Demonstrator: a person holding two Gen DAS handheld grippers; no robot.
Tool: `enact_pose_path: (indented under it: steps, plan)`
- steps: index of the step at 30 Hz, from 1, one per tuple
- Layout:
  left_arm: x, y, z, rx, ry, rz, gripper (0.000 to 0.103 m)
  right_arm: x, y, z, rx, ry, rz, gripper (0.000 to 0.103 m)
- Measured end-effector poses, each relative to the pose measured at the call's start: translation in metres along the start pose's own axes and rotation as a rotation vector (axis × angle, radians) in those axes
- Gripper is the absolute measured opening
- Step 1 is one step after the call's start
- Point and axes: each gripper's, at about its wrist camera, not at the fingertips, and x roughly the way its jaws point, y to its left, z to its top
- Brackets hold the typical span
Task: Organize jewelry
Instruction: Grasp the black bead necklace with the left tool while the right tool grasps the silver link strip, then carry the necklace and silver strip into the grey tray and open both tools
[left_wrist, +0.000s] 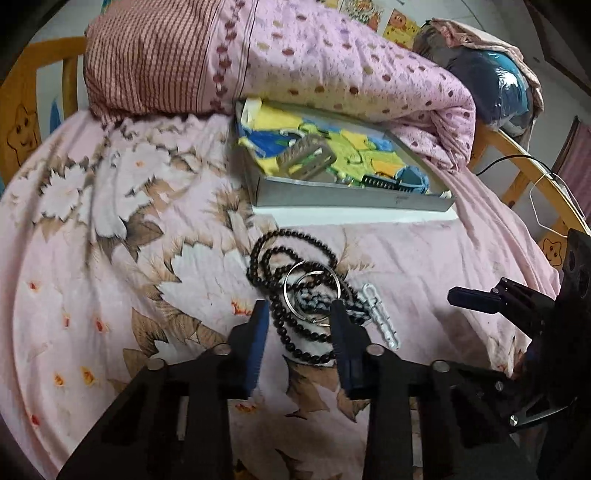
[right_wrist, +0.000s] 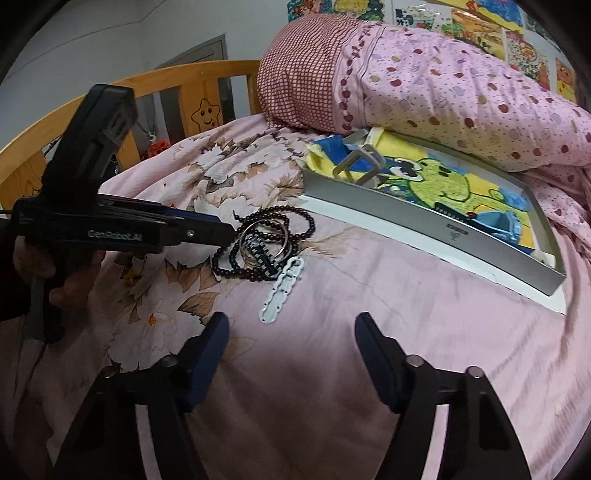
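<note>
A bed (right_wrist: 369, 332) covered with a pink floral sheet carried everything. Near its middle lay a tangle of dark beaded strands (left_wrist: 291, 291), thin silver metal rings (left_wrist: 312, 293) and a white plastic clip (right_wrist: 282, 291), all touching. Toward the head end sat a shallow grey box (right_wrist: 424, 221), with a rolled pink dotted quilt (right_wrist: 461, 92) just behind it.

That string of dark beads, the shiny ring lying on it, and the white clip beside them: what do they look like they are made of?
Dark beads: probably polished wood or stone; round, near-black, with a dull gloss.
Shiny ring: likely metal; thin, silvery, with bright glints.
White clip: apparently plastic; matte white, moulded with small holes. None can be confirmed by sight alone.
</note>
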Motion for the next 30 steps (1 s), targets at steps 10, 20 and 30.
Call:
enact_pose_path:
  steps: [10,20,30]
  plan:
    - [0.019,0.008,0.001,0.015,0.105,0.015,0.018,0.033,0.006,0.012,-0.023,0.074,-0.004,0.038]
    - [0.031,0.004,0.01,0.054,0.145,0.058,0.004,0.035,-0.003,0.011,0.025,0.088,-0.031,0.013]
    - [0.006,-0.009,-0.001,-0.014,0.13,0.089,0.003,0.001,-0.011,-0.006,0.056,0.074,-0.039,0.013]
